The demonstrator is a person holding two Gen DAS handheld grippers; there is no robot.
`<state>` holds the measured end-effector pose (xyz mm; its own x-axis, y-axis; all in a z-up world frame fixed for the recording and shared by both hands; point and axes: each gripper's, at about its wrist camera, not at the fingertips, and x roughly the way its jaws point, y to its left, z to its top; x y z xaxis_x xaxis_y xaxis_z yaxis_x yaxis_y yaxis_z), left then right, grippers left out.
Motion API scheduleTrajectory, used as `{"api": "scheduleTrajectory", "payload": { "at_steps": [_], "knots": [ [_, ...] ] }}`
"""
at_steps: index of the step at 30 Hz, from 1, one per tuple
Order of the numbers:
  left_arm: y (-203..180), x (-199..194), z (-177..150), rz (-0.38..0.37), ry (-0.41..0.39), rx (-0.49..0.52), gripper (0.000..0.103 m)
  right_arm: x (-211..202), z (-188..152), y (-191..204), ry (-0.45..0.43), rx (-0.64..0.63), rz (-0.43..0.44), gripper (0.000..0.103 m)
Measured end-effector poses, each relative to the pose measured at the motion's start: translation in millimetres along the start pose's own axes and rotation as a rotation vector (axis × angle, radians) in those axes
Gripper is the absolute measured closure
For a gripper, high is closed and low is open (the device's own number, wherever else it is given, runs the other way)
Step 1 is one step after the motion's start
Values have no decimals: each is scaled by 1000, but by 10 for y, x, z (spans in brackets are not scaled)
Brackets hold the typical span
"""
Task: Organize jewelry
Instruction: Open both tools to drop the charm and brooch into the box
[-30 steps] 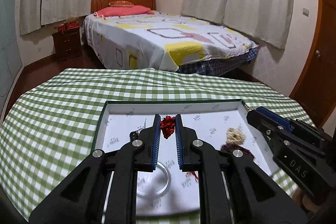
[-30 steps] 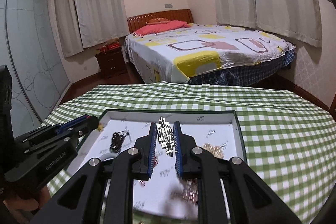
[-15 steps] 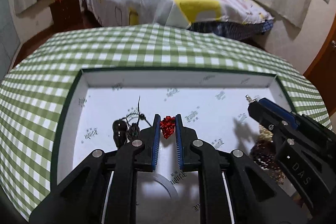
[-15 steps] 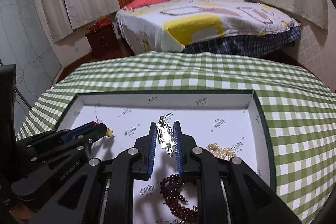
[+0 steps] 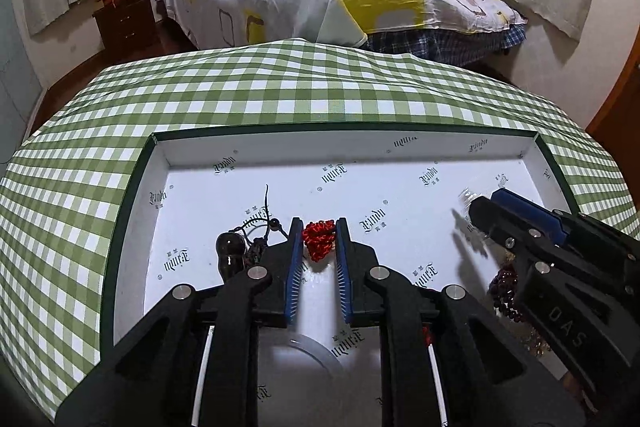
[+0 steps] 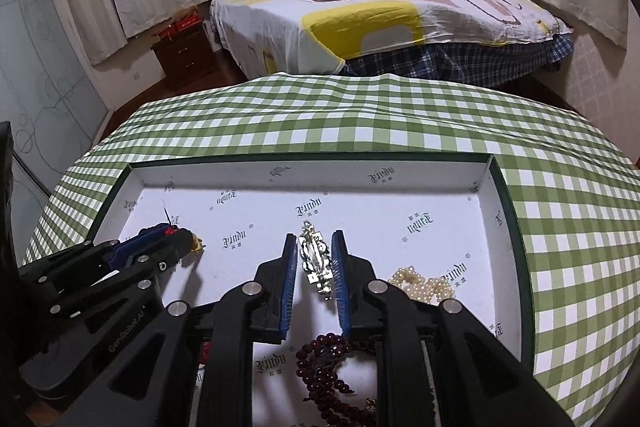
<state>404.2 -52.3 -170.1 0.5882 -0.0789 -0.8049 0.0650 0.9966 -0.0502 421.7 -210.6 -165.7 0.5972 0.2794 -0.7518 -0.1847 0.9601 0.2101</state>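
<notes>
1. Lowering into the white-lined tray [image 5: 400, 151] is what both grippers have done over the last second: the bed filled more of each view before, and now the tray floor does, seen from close above.
2. The left gripper [image 5: 318, 225] has its jaws narrow but opening, with the red knotted ornament [image 5: 319, 240] between the blue pads. Gaps now show at the ornament's sides, where a moment ago the pads sat tight against it, so I judge this a release in progress.
3. The ornament sits in the tray's left half, just right of the dark gourd pendant [image 5: 229, 254] with its black cord.
4. The right gripper [image 6: 315, 239] is doing the same: jaws narrow and opening, the silver brooch [image 6: 316, 261] between them, near the tray's middle. Whether it already rests on the tray floor I cannot tell.
5. The pearl strand [image 6: 424, 283] lies in the tray just right of the brooch, and the dark red bead bracelet [image 6: 328, 367] lies nearer the tray's front edge.
6. For the task this means two pieces are being delivered into the tray on the checked surface [image 6: 560, 227] at once; the drops look nearly done, not yet finished.
</notes>
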Motion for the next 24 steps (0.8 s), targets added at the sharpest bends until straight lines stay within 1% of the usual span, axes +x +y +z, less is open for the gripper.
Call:
{"api": "scheduleTrajectory", "payload": {
  "at_steps": [1, 3, 5, 10, 13, 15, 21, 24],
  "knots": [
    [0, 0, -1, -1, 0, 0, 83, -4, 1, 6, -2, -1, -1, 77],
    [2, -13, -1, -3, -7, -1, 74, -15, 0, 17, -5, -8, -2, 73],
    [-1, -32, -1, 1, -16, 2, 71, -28, 0, 21, -12, -9, -4, 72],
    [-4, -97, -18, 3, -37, 3, 58, -79, -9, 21, -38, -10, -13, 72],
    [2, -170, -35, 6, -58, 1, 55, -137, -17, 20, -59, -13, -21, 72],
    [17, -244, -55, 8, -81, -4, 50, -196, -28, 15, -76, -10, -19, 72],
    [48, -503, -119, 6, -144, -19, 48, -443, -70, 12, -142, -6, -7, 71],
    [75, -689, -173, 3, -184, -39, 44, -631, -114, 6, -183, -2, -8, 67]
  ]
}}
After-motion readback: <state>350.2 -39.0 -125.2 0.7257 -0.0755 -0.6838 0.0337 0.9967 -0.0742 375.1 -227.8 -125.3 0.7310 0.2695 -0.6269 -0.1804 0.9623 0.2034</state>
